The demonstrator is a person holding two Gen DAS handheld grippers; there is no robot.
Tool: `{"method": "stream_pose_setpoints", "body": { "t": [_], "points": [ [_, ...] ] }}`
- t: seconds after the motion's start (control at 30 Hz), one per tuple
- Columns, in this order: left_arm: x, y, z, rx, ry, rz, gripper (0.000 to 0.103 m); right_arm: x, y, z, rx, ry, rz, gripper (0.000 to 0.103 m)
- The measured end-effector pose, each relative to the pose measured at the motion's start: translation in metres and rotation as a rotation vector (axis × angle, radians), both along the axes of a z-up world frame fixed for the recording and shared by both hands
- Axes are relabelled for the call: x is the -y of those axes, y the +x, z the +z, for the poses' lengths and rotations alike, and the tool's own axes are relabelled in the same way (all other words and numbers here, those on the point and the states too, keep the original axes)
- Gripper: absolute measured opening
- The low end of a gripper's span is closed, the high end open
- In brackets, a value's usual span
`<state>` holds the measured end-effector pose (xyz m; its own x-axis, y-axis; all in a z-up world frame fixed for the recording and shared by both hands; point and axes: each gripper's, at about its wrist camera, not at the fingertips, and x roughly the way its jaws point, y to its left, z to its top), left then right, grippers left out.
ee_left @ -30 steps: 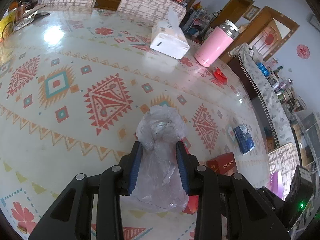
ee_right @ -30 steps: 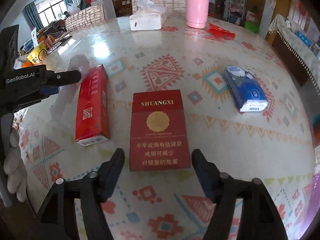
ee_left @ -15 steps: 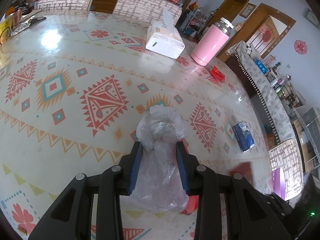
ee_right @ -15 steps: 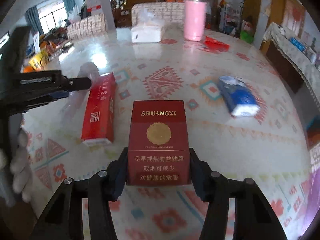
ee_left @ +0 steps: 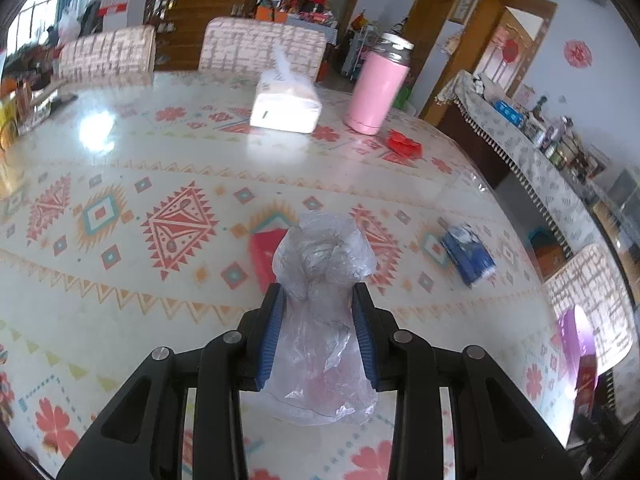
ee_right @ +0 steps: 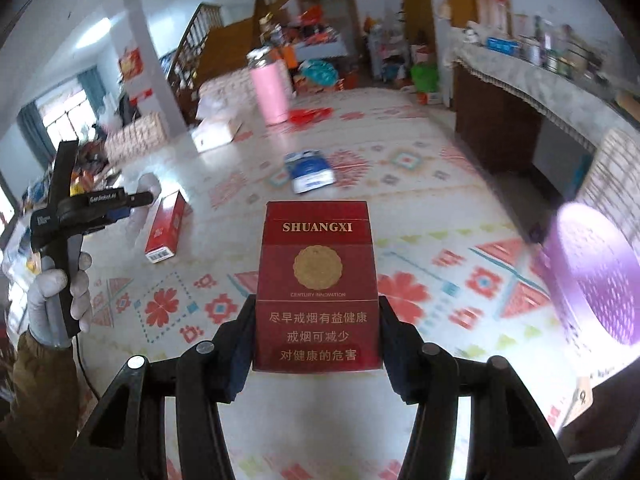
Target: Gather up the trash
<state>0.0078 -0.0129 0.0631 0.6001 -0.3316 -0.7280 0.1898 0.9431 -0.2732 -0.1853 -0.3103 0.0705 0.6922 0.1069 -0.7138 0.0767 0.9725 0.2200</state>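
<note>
Right wrist view: the right tool [ee_right: 316, 344] has its two jaws pressed against the sides of a red SHUANGXI cigarette pack [ee_right: 316, 280], which is held clear above the patterned table [ee_right: 420, 208]. In the left wrist view, the left tool [ee_left: 319, 312] is nearly closed on a crumpled clear plastic bag [ee_left: 324, 280], whose loose end hangs down between the jaws. A gloved hand [ee_right: 60, 300] carries that tool at the left edge of the right view.

So two pieces of trash appear to be in hand but not yet dropped anywhere. Left on the table are a long red carton [ee_right: 164, 226] and a blue tissue pack [ee_right: 310, 172], well apart from each other, and a small red wrapper [ee_left: 404, 145] near the pink flask [ee_left: 376, 88]. The white tissue box [ee_left: 286, 106] and the flask are probably not trash.

A blurred purple bin [ee_right: 592, 280] sits off the table's right side; it looks like the likely drop point. The table's middle is open, so both tools have room. Its right edge runs close to a chair [ee_left: 588, 300] and a sideboard [ee_left: 532, 168], which narrows the passage there.
</note>
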Motion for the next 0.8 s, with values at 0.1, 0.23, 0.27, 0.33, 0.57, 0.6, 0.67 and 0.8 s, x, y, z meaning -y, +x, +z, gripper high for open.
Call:
{"method": "stream_pose_setpoints", "body": {
  "t": [0.1, 0.23, 0.27, 0.33, 0.57, 0.6, 0.67, 0.8],
  "points": [
    [0.015, -0.020, 0.008, 0.001, 0.019, -0.032, 0.033, 0.013, -0.012, 0.001, 0.025, 0.023, -0.010, 0.060],
    [0.051, -0.052, 0.026, 0.052, 0.110, -0.079, 0.033, 0.022, -0.019, -0.002, 0.052, 0.050, -0.011, 0.060],
    [0.059, -0.059, 0.030, 0.066, 0.133, -0.091, 0.033, 0.024, -0.021, -0.003, 0.057, 0.058, -0.011, 0.060],
    [0.080, -0.073, 0.036, 0.102, 0.200, -0.107, 0.033, 0.029, -0.025, -0.004, 0.064, 0.066, -0.013, 0.060],
    [0.147, -0.110, 0.049, 0.184, 0.304, -0.208, 0.033, 0.059, -0.040, -0.007, 0.087, 0.091, -0.053, 0.060],
    [0.156, -0.114, 0.050, 0.195, 0.314, -0.220, 0.033, 0.064, -0.043, -0.007, 0.090, 0.095, -0.062, 0.060],
    [0.172, -0.120, 0.050, 0.210, 0.337, -0.243, 0.033, 0.073, -0.047, -0.008, 0.094, 0.100, -0.076, 0.060],
    [0.199, -0.124, 0.047, 0.213, 0.361, -0.284, 0.033, 0.094, -0.055, -0.012, 0.099, 0.113, -0.109, 0.060]
  ]
}}
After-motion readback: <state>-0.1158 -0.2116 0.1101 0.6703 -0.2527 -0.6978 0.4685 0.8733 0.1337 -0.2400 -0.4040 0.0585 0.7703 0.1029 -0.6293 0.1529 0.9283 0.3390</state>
